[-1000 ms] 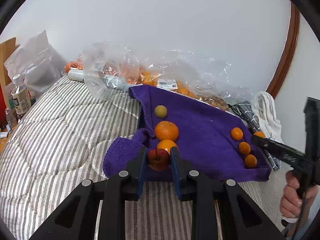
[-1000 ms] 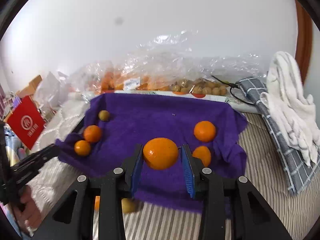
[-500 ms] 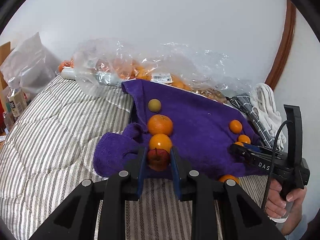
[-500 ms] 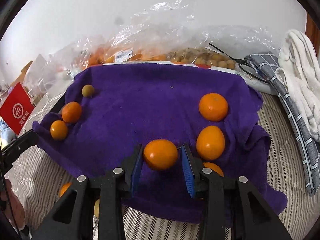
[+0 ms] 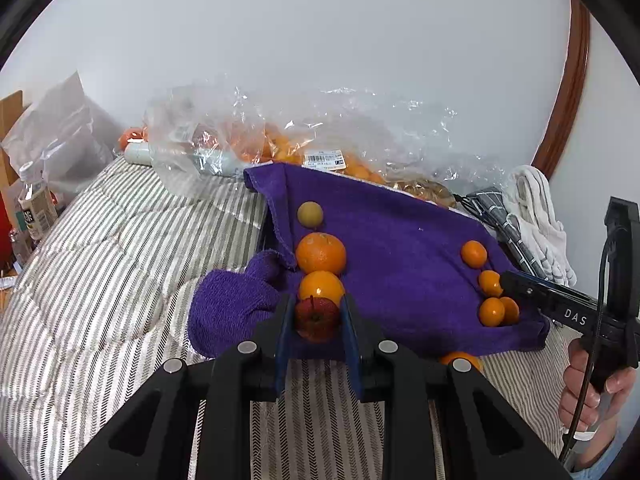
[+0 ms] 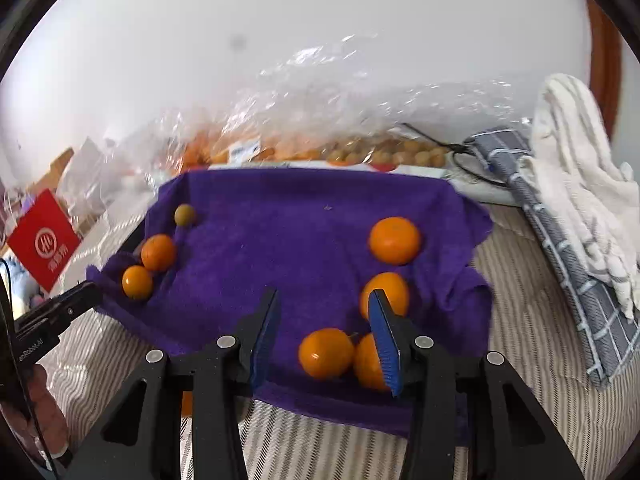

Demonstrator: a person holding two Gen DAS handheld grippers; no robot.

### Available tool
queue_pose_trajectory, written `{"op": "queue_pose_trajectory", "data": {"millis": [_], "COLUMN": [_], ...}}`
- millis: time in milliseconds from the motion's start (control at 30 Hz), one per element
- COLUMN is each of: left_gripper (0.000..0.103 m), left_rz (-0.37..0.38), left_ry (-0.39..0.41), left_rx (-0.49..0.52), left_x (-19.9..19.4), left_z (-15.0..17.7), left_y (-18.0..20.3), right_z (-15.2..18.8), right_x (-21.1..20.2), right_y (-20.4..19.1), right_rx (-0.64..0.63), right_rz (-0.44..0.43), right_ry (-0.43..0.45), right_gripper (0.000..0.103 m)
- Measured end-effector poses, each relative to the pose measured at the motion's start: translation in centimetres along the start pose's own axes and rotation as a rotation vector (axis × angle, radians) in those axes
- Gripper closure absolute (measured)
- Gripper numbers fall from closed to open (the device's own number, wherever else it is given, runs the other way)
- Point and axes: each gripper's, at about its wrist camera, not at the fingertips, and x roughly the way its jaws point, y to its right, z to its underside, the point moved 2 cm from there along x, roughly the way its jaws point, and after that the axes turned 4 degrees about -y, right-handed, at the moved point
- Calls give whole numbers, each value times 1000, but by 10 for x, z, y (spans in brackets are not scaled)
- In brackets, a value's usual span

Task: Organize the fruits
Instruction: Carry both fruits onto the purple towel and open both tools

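- On purple terry towel (image 6: 304,240): counted in right wrist view six round oranges plus one small yellow-green fruit (image 6: 185,214).
- Between left gripper (image 5: 316,320) pads: one red apple (image 5: 317,318), glossy, clamped tight at towel's near left edge, touching an orange (image 5: 321,286).
- Under right gripper (image 6: 322,340): jaws opening, smooth orange (image 6: 326,353) lying loose on towel between them, touching neither pad.
- Behind towel: crinkled clear plastic bags (image 6: 304,120) of fruit.
- Seen only from left: water bottle (image 5: 36,208). Only from right: red card (image 6: 44,240).
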Motion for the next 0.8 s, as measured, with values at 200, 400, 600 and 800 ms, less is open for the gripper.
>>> {"op": "queue_pose_trajectory", "data": {"millis": [200, 400, 600, 800], "left_gripper": [80, 80, 80, 80], "left_rz": [5, -26, -44, -78], "left_ry": [-37, -102, -210, -240], "left_rx": [71, 128, 113, 113], "left_x": [-1, 27, 63, 78], "left_z": [-15, -29, -29, -27], "left_y": [32, 58, 58, 60], "right_z": [-5, -6, -6, -6], "right_x": [-10, -12, -13, -11], "right_y": [18, 34, 48, 59], "right_rx": [50, 93, 146, 192], "right_rz": [74, 102, 105, 100], "right_ry": [30, 30, 31, 25], "right_gripper": [58, 58, 58, 58]}}
